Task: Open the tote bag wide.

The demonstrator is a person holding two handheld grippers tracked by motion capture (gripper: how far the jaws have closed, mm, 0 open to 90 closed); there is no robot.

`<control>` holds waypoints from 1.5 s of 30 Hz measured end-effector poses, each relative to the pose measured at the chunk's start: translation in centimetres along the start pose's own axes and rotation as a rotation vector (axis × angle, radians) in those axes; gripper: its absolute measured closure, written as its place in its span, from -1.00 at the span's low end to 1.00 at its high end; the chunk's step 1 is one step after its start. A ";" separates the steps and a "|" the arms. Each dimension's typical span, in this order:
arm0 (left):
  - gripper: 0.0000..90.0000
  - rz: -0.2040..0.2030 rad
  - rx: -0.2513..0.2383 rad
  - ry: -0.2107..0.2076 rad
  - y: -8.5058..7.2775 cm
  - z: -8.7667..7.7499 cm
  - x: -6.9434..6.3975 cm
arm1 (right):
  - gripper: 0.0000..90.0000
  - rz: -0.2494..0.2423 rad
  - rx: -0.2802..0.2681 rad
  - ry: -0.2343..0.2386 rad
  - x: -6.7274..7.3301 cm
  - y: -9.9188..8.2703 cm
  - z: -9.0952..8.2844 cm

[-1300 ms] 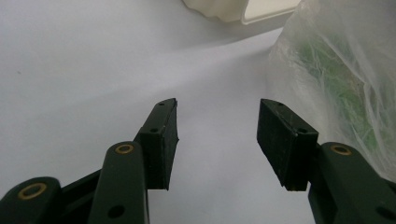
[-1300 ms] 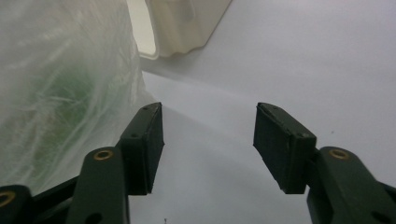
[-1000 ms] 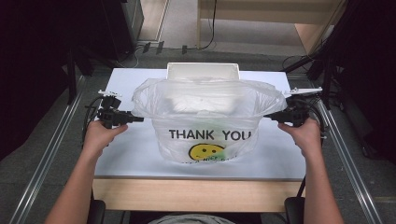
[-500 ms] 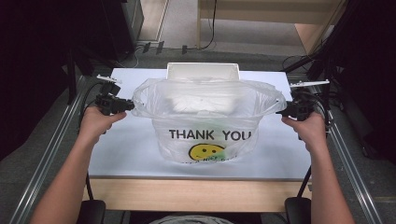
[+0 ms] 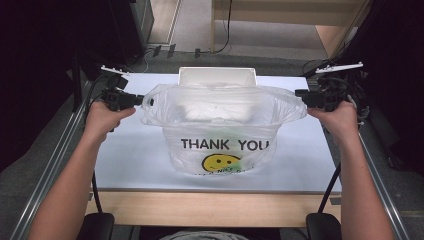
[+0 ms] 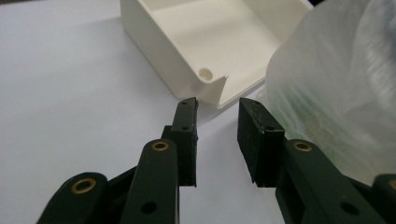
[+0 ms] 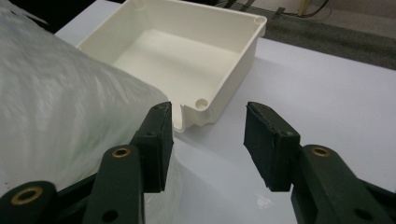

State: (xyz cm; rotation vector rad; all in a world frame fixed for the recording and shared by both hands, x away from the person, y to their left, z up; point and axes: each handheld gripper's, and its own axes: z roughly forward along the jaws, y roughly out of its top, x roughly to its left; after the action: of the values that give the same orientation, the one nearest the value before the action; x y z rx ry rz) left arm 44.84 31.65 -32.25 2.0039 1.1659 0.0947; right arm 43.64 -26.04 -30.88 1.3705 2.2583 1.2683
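We are looking down on a white bench [image 5: 125, 165] where a clear plastic bag [image 5: 222, 130], printed with "THANK YOU" and a yellow smiley face, is standing upright in the middle with its mouth spread wide. Behind it, touching or nearly touching its far side, a white open box [image 5: 217, 76] is sitting on the bench. We are holding the left hand-held gripper [image 5: 135, 100] just beside the bag's left handle loop and the right hand-held gripper [image 5: 300, 95] at the bag's right rim, both pointing inward toward the bag. In the left gripper view, the left hand-held gripper [image 6: 215, 135] is standing released: its jaws have just been closing, yet a clear gap is showing between the pads and nothing is lying in it, with the bag bulging just to the right of the right-hand jaw and a corner of the box beyond the tips. In the right gripper view, the right hand-held gripper [image 7: 208, 140] is likewise standing released, its jaws having just been closing a little, with bare bench between them; the bag film is lying against the outer side of the left-hand jaw, not between the pads.
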 end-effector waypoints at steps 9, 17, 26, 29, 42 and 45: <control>0.53 0.086 -0.020 0.005 3.7 -2.5 -1.9 | 0.24 -0.064 -0.029 0.025 1.4 3.9 -2.1; 0.53 0.145 -0.033 -0.029 6.0 -3.7 -3.8 | 0.26 -0.124 -0.051 0.085 3.7 6.5 -3.3; 0.24 0.216 -0.012 -0.088 7.4 -3.7 -7.1 | 0.13 -0.180 -0.059 0.159 6.7 7.9 -3.2; 0.12 0.233 -0.002 -0.105 7.4 -3.5 -7.8 | 0.06 -0.207 -0.059 0.170 7.9 8.2 -3.3; -0.11 0.291 0.018 -0.179 7.6 -2.1 -10.9 | 0.12 -0.261 -0.052 0.226 10.7 8.2 -2.6; 0.09 0.302 0.016 -0.193 7.7 -1.7 -11.6 | 0.17 -0.285 -0.044 0.231 11.5 8.2 -1.8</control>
State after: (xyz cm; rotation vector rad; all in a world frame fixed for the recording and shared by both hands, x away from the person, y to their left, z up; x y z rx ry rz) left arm 42.87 21.86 -22.42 2.1383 0.7412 0.0426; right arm 41.46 -16.23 -20.80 0.8847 2.4485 1.4253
